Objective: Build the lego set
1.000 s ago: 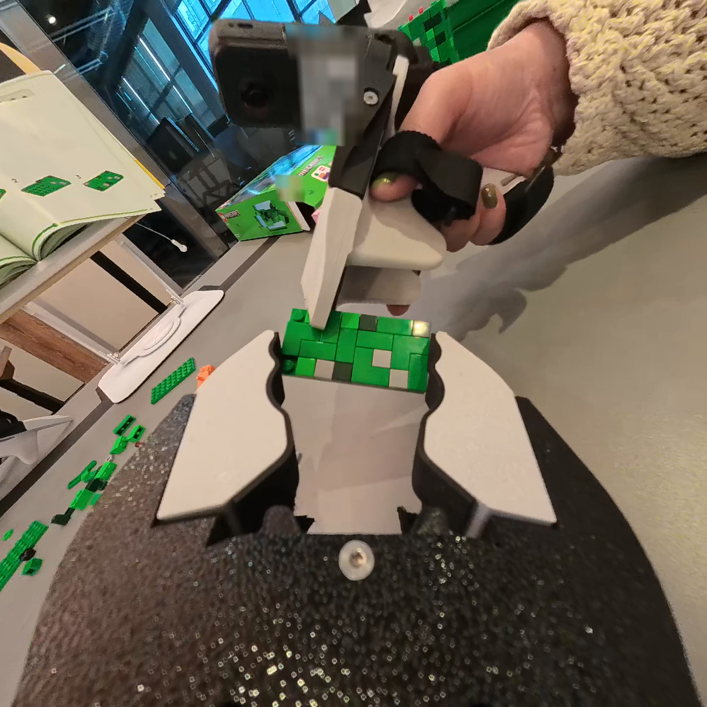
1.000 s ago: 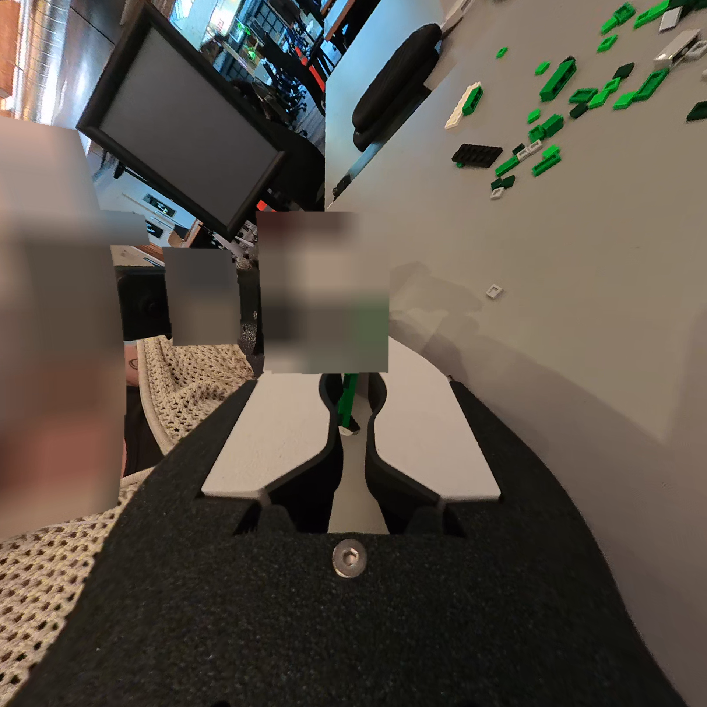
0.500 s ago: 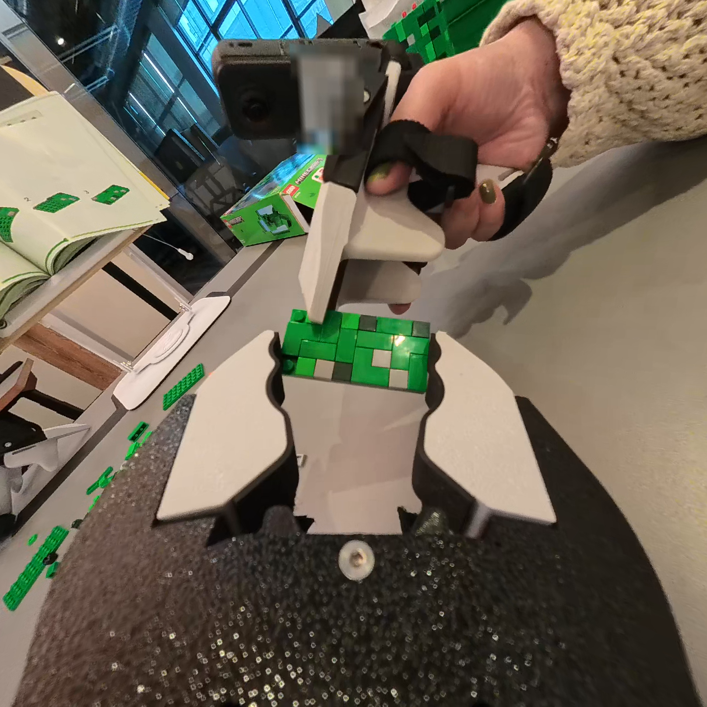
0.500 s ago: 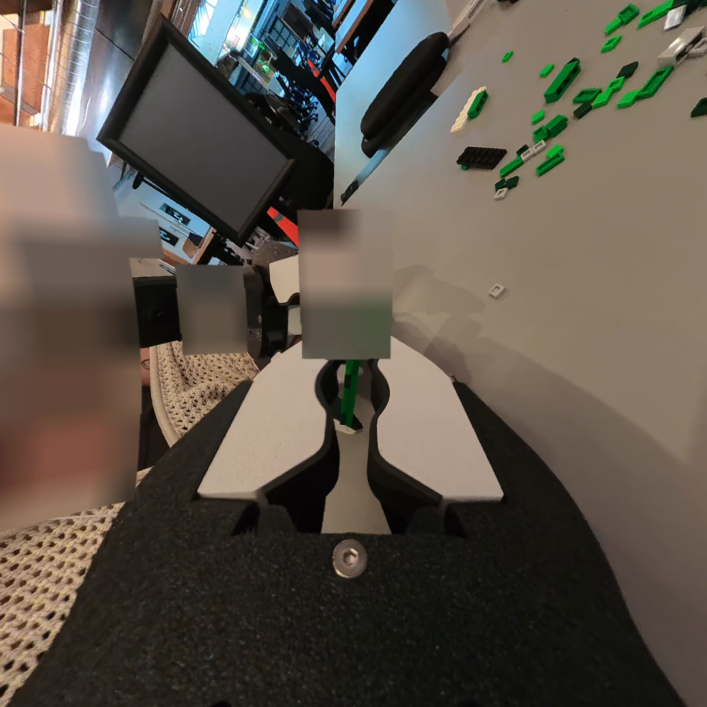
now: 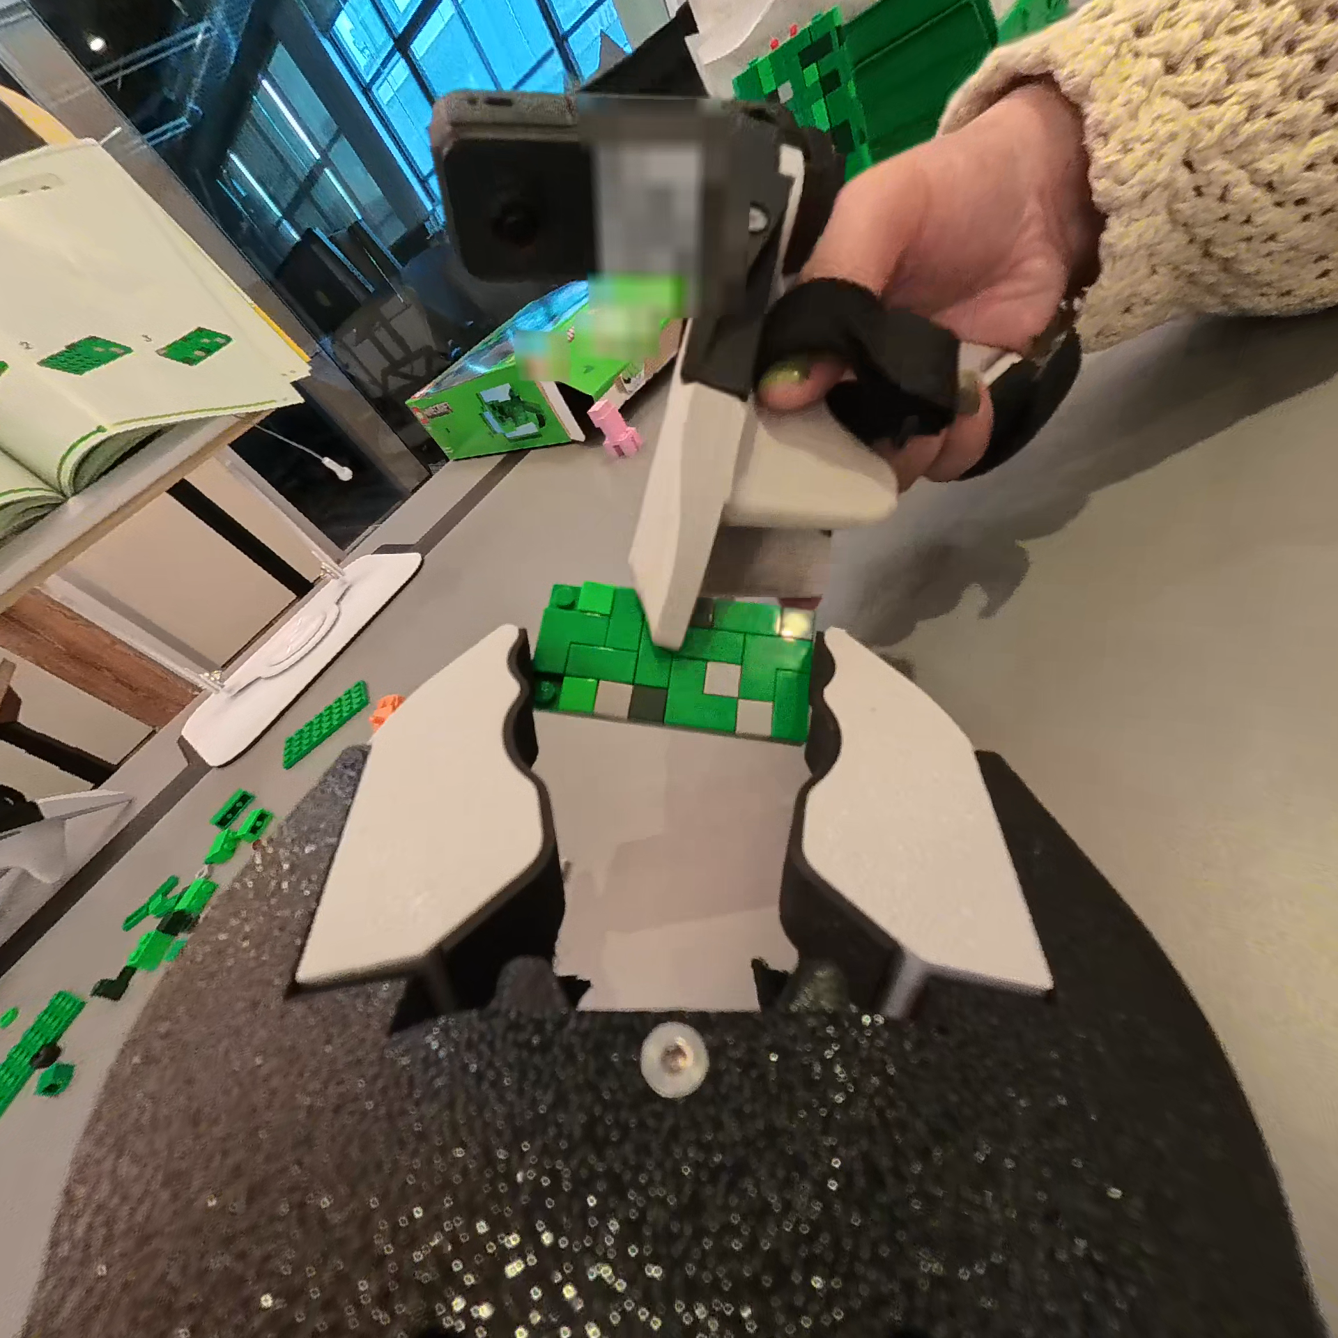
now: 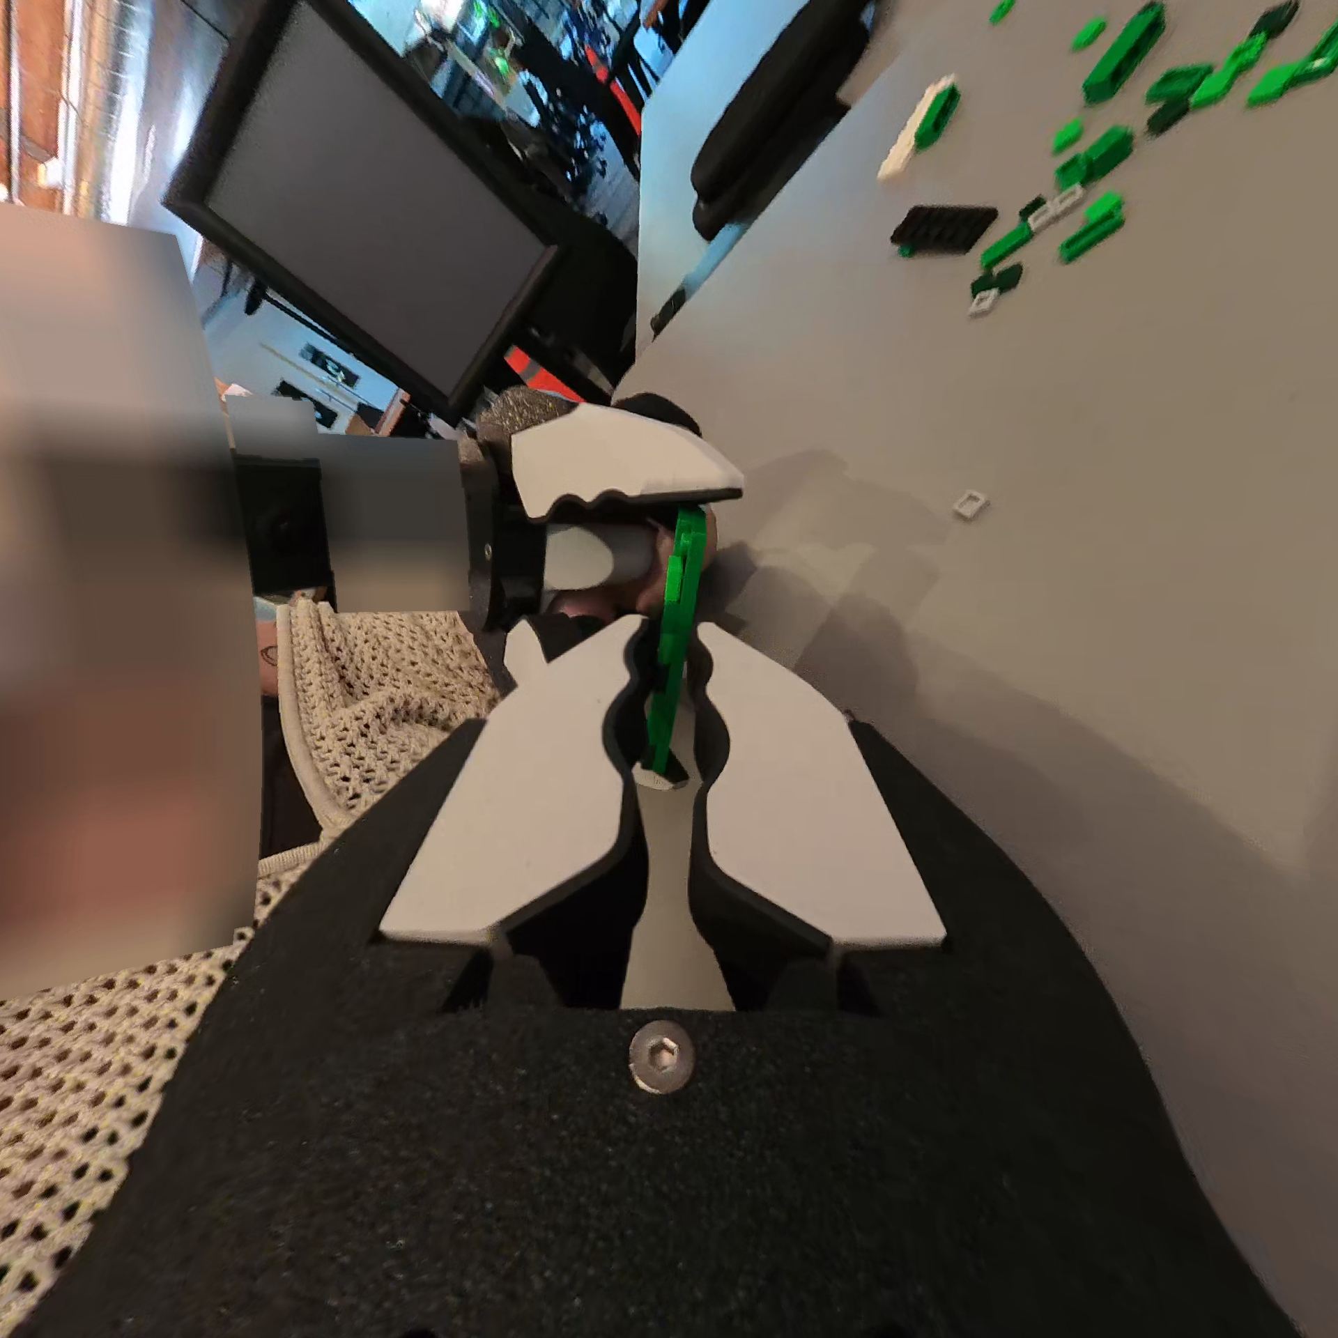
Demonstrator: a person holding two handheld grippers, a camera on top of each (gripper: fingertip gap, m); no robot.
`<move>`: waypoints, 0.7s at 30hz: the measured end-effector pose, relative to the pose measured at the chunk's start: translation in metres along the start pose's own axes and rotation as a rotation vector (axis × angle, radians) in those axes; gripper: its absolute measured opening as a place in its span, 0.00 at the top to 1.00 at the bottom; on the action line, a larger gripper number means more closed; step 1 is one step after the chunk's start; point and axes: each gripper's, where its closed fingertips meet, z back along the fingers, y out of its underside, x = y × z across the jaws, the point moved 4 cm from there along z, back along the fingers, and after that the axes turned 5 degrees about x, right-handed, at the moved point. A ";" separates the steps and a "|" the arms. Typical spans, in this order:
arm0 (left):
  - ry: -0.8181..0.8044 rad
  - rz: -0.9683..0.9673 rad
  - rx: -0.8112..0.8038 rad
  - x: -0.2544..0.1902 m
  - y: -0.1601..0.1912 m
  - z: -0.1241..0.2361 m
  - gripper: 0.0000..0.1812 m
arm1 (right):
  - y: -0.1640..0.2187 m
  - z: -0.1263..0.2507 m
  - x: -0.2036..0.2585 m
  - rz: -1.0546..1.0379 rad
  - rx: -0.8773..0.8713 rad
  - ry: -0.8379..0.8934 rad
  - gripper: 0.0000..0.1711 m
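Observation:
A flat green lego plate (image 5: 695,677), tiled in greens with a few grey and white squares, is held above the grey table (image 5: 1122,724). My left gripper (image 5: 672,684) is shut on it, one finger on each side edge. My right gripper (image 5: 670,633) comes down from above with one finger on the plate's top near the middle and the other beneath. In the right wrist view the plate (image 6: 677,651) shows edge-on between the right gripper's (image 6: 666,644) closed fingers. One of the left gripper's fingers (image 6: 623,463) is above it.
An open instruction booklet (image 5: 108,326), a green box (image 5: 499,420), a pink figure (image 5: 615,434) and a white stand (image 5: 289,651) lie at the left and back. Loose green pieces (image 5: 166,927) lie at the left. More pieces (image 6: 1086,159), a black plate (image 6: 941,228) and a monitor (image 6: 362,203) show in the right wrist view. The grippers are tip to tip, or close to it.
My right gripper has slid along the plate from its far left corner toward the middle. My left gripper keeps its hold on the plate.

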 end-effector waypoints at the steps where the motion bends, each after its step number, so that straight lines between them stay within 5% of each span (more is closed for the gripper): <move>1: -0.018 0.014 -0.007 0.002 -0.001 0.000 0.60 | -0.002 0.001 0.000 -0.012 -0.023 -0.012 0.96; 7: -0.023 0.145 -0.062 0.017 -0.003 0.006 0.49 | -0.017 0.006 0.004 -0.018 -0.110 -0.065 0.96; 16: -0.002 0.031 -0.061 0.028 0.002 0.015 0.59 | -0.030 -0.007 0.005 0.005 -0.156 -0.149 0.92; 21: 0.109 0.184 -0.107 0.068 0.018 0.032 0.59 | -0.074 0.032 -0.019 0.384 -0.553 0.231 0.80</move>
